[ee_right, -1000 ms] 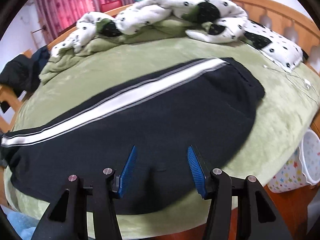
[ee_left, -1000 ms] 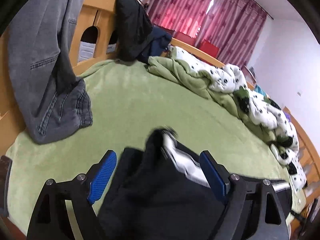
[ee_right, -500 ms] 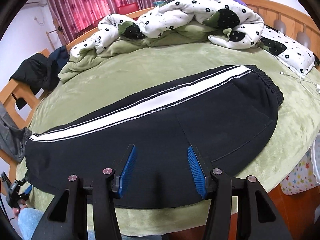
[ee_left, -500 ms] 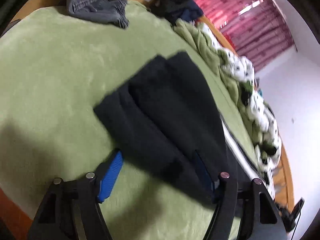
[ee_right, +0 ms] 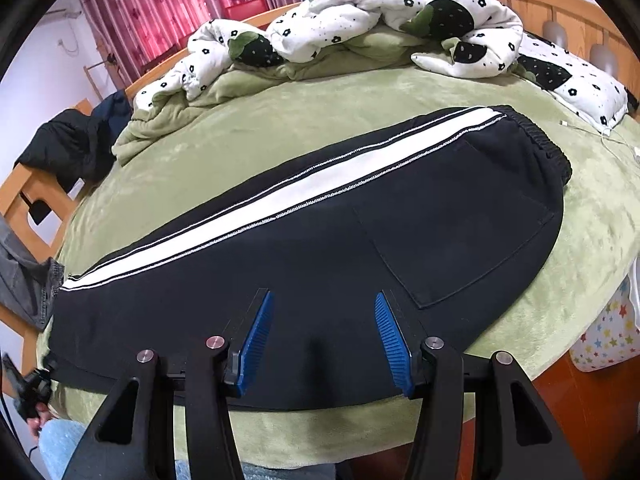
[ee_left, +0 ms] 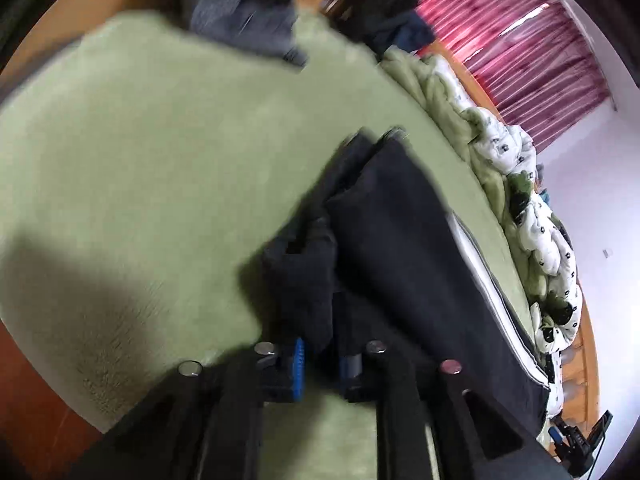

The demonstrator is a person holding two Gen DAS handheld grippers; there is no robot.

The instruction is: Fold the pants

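Observation:
Black pants (ee_right: 320,240) with a white side stripe lie folded lengthwise across the green bed (ee_right: 300,120), waistband at the right. My right gripper (ee_right: 324,332) is open and empty, hovering over the pants' near edge at mid-length. In the left wrist view the leg end of the pants (ee_left: 400,232) lies on the bed (ee_left: 160,168), and my left gripper (ee_left: 320,356) is shut on a bunched fold of the black cloth near the leg cuff.
A crumpled white flowered quilt (ee_right: 360,32) and green blanket lie along the far side of the bed. Grey jeans (ee_left: 244,8) and dark clothes (ee_right: 68,148) hang on the wooden footboard. A starred basket (ee_right: 608,336) stands beside the bed at the right.
My left gripper has closed on the leg end of the pants, from open half a second ago. My right gripper has drawn back slightly and stays open.

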